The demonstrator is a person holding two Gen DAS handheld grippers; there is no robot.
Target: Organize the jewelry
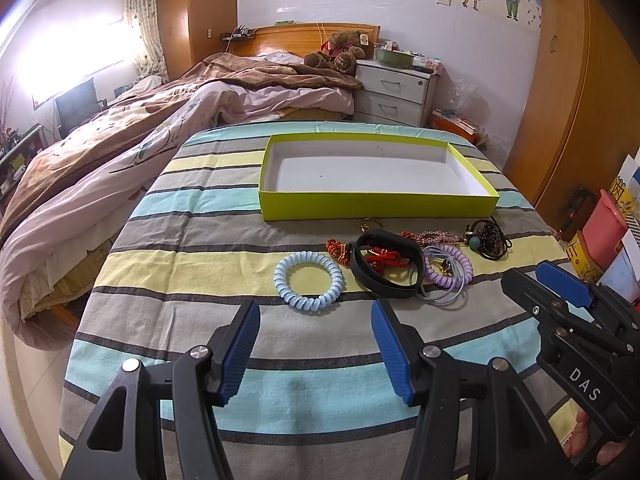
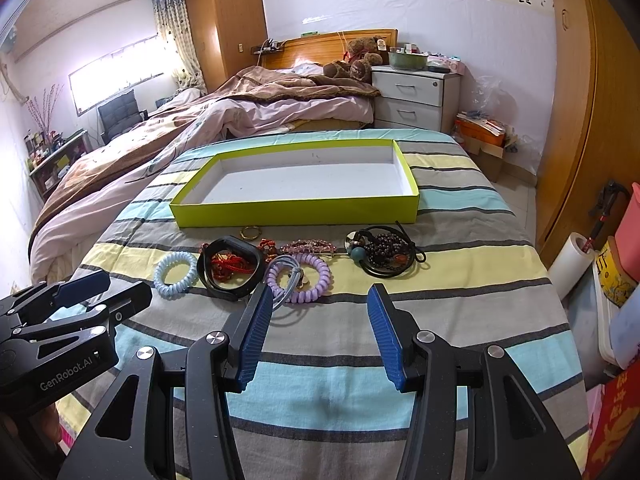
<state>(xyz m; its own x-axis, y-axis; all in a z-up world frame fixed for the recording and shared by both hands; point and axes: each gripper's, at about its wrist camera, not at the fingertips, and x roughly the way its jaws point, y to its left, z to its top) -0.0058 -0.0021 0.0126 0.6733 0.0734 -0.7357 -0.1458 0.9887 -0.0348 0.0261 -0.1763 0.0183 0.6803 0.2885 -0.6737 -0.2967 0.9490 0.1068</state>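
A lime-green shallow box (image 1: 376, 202) (image 2: 296, 210) with a white, empty inside lies on the striped cloth. In front of it lies a row of jewelry: a pale blue coil band (image 1: 308, 280) (image 2: 176, 274), a black wristband (image 1: 386, 270) (image 2: 230, 266) over red cord, a purple coil band (image 1: 448, 266) (image 2: 298, 278), a pink sparkly clip (image 2: 308, 247), dark beads with black ties (image 1: 490, 238) (image 2: 386, 252), and a small gold ring (image 2: 250, 233). My left gripper (image 1: 316, 312) is open and empty just before the blue band. My right gripper (image 2: 320, 296) is open and empty just before the purple band.
The striped table (image 1: 280, 360) stands beside an unmade bed (image 1: 120, 140). A white nightstand (image 1: 394, 92) is behind. A wooden wardrobe (image 2: 580, 120) and cluttered boxes (image 2: 616, 272) are at the right. Each gripper shows in the other's view: the right one (image 1: 576, 320), the left one (image 2: 72, 312).
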